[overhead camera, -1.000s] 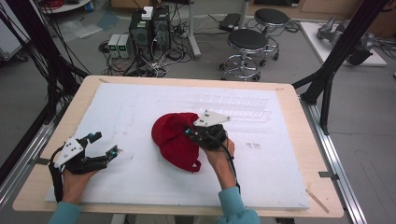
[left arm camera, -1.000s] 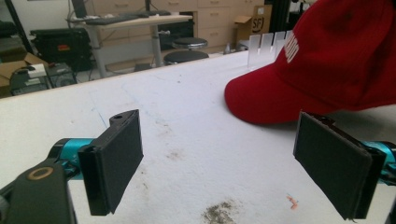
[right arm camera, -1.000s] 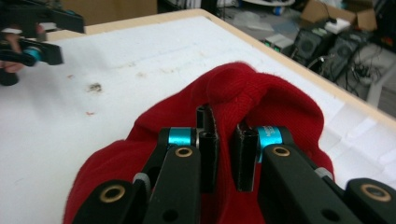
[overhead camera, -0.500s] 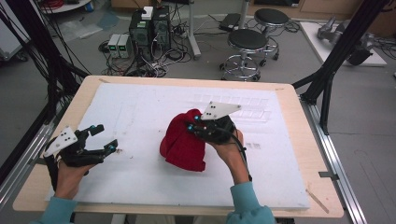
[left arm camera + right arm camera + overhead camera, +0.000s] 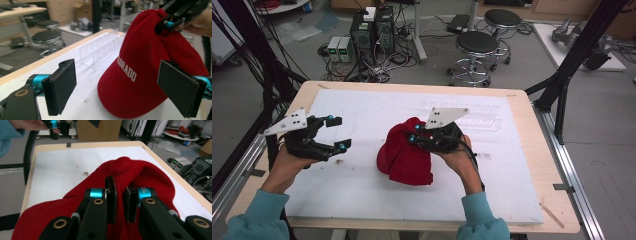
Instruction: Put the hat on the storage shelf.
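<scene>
On the white mat (image 5: pixel 362 190), the red cap (image 5: pixel 404 155) has been lifted up at its top since a moment ago, so it looks ready to move. The right gripper (image 5: pixel 422 138) pinches its top cloth tight. The left gripper (image 5: pixel 338 133) has risen and waits wide open, holding nothing. Nearby, a clear rack (image 5: pixel 482 117) sits behind, out of the way.

Lighting is bright, even and diffuse, with soft shadows. The high view is slightly soft overall. In the left gripper view the background beyond the bench's (image 5: pixel 82 40) far edge is blurred.
</scene>
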{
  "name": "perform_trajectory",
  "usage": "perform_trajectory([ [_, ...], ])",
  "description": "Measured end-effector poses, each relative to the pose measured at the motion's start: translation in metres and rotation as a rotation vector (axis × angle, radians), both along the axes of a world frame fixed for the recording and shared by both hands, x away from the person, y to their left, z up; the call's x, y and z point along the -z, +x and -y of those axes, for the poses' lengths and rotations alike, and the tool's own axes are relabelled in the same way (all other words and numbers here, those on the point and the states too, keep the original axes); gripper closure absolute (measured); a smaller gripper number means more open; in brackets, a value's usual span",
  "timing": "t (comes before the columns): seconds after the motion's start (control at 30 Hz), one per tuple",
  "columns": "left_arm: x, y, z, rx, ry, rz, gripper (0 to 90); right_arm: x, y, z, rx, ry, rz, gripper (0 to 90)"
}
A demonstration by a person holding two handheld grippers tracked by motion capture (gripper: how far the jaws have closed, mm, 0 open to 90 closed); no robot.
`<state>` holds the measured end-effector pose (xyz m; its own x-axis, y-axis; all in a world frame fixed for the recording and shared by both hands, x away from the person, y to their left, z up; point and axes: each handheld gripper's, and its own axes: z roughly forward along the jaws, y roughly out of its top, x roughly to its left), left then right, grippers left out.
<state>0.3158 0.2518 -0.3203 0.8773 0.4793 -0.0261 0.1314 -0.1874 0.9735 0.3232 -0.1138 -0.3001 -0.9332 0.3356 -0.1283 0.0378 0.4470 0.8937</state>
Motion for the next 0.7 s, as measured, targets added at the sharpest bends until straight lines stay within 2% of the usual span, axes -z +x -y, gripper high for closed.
perform_trajectory([
  [0.17, -0.010, 0.008, 0.023, 0.067, 0.024, -0.021, 15.4, -0.004, -0.002, -0.001, -0.038, 0.000, 0.002, 83.6],
  [0.4, -0.018, 0.016, 0.052, 0.156, -0.001, -0.039, 13.0, -0.007, -0.003, -0.001, -0.076, 0.007, -0.002, 83.6],
  [0.43, -0.018, 0.017, 0.055, 0.164, -0.011, -0.045, 12.8, -0.008, -0.003, -0.002, -0.080, 0.003, 0.000, 83.6],
  [0.57, -0.016, 0.021, 0.069, 0.199, 0.008, -0.062, 11.2, -0.011, -0.004, -0.004, -0.095, -0.006, 0.005, 83.6],
  [0.7, -0.015, 0.023, 0.077, 0.223, 0.006, -0.079, 11.2, -0.012, -0.004, -0.005, -0.115, -0.002, 0.014, 83.6],
])
